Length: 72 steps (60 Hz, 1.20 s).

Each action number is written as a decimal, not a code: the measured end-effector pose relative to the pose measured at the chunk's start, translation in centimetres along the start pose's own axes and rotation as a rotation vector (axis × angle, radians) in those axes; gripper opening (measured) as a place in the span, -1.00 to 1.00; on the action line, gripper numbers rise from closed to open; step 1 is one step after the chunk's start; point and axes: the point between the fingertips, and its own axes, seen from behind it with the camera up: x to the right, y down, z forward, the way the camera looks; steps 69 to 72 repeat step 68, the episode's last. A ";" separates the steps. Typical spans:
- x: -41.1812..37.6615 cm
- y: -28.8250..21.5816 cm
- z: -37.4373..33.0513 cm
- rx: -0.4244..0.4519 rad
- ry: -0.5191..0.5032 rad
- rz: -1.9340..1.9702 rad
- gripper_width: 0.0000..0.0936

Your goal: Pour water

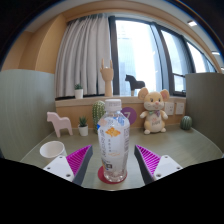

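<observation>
So the gripper (112, 165) has its jaws spread wide, and the water bottle (113, 140) stands between them on a red coaster (104, 177) with gaps either side, cap on. Nothing gripped, so I'd say pouring hasn't started: grab, uncap and tip are all left. The white cup (53, 150) sits off to the left on the counter (170, 145). Further back, a plush bunny (153, 110), a little white horse figure (59, 123) and maybe cacti, hard to tell. The bottle's water level isn't readable.

clear bottle (113, 145) with white cap, red coaster (111, 176), magenta claw pads (78, 158), white cup (52, 150), cream plush rabbit (153, 110)
</observation>
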 end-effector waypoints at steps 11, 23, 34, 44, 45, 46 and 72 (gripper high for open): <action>-0.6 4.6 -5.5 -0.085 0.008 0.024 0.80; -2.7 7.2 -11.5 -0.125 -0.020 0.032 0.81; -4.1 5.9 -15.9 -0.096 -0.039 0.002 0.81; -4.5 3.5 -19.1 -0.064 -0.048 -0.019 0.81; -4.4 3.2 -19.3 -0.059 -0.048 -0.019 0.81; -4.5 2.9 -19.5 -0.055 -0.048 -0.019 0.81; -4.5 -0.2 -22.1 -0.015 -0.062 -0.007 0.81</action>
